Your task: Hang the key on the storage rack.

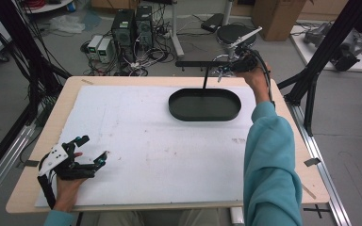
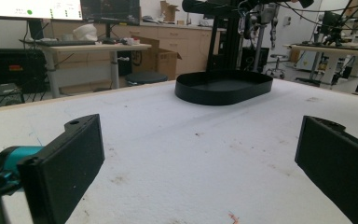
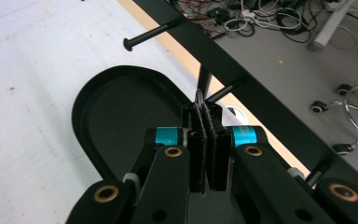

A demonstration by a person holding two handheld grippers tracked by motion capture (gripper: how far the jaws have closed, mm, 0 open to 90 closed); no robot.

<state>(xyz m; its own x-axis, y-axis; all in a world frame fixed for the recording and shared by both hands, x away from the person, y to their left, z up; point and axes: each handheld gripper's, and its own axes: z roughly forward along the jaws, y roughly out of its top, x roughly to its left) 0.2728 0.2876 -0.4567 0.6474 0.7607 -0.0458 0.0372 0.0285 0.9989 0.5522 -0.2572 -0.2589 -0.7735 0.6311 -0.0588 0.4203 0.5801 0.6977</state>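
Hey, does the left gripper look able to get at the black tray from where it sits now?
Probably yes: the left gripper has its jaws open, and bare white board lies between it and the black tray.

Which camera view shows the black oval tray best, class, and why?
The high view: the black oval tray appears whole, from above. The left gripper view shows it low and far off; the right gripper view's shut right gripper hides part of it.

Lab (probably): computers [image 1: 133,26], monitors [image 2: 32,9]
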